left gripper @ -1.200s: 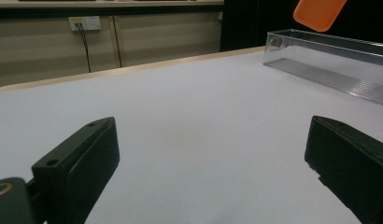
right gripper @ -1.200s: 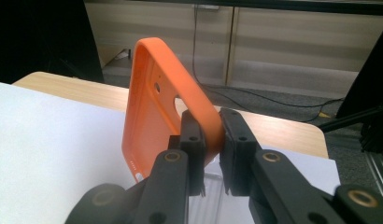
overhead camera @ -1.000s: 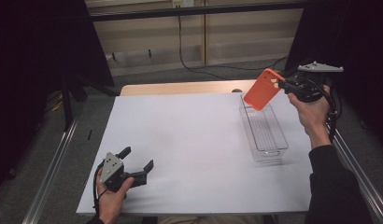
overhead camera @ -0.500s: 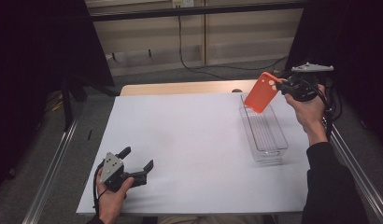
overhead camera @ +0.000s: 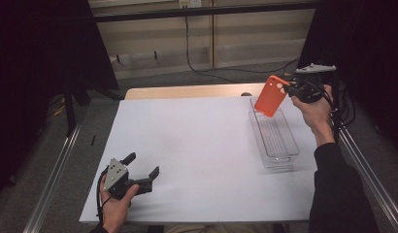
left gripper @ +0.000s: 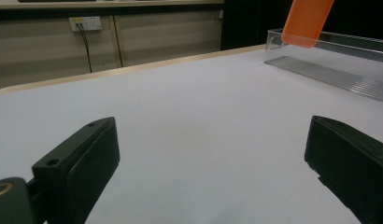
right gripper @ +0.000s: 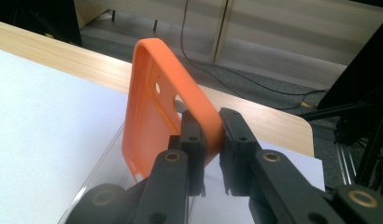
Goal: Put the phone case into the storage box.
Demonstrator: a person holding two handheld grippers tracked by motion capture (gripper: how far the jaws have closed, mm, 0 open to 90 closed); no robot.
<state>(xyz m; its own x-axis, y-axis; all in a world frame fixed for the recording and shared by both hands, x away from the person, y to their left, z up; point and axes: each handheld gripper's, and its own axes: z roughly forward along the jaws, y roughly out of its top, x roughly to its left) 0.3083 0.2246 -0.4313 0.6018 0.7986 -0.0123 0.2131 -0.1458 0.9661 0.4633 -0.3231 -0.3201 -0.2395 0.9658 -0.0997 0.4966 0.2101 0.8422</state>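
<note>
Smooth orange phone case, rounded corners, tilted above far end of clear ribbed tray on white desk, right gripper fingers clamped on case edge, left gripper fingers wide open, empty, resting on desk

Each tool is black, with two blocky flat jaws on screwed arms showing brass-coloured bushings; the left tool carries a grey three-cornered plate and a black trailing cable, as does the right tool; the right arm wears a black sleeve
</note>
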